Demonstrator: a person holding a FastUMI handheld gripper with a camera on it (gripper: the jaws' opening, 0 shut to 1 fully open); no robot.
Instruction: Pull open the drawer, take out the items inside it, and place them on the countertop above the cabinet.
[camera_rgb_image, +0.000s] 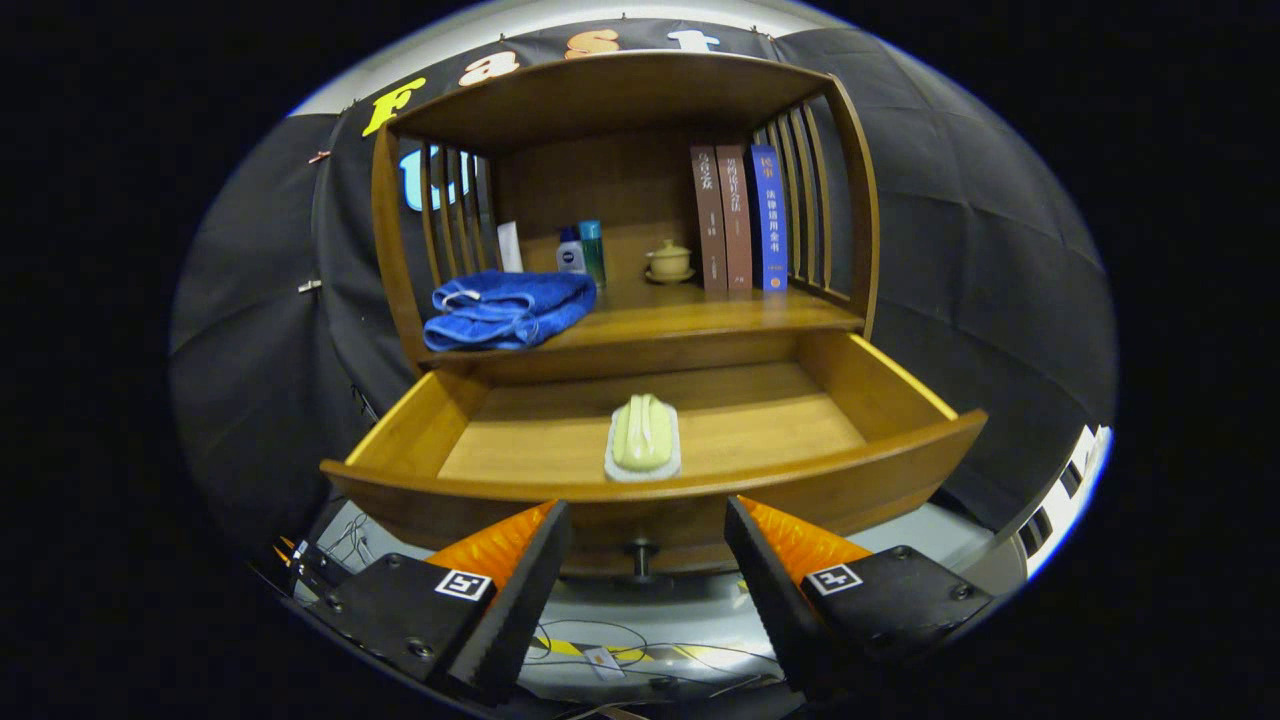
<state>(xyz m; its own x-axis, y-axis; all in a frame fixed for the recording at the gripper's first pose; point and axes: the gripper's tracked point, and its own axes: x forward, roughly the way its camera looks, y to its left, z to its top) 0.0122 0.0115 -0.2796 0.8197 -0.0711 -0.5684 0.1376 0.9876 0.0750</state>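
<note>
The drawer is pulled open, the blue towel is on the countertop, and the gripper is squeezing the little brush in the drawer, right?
Not quite. In the gripper view the gripper is open and empty, short of the brush, which lies untouched in the open drawer. The blue towel is on the countertop.

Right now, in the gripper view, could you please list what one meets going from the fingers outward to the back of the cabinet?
Open gripper → drawer knob → drawer front → pale green brush in the drawer → blue towel on the countertop → lidded cup → books.
</note>
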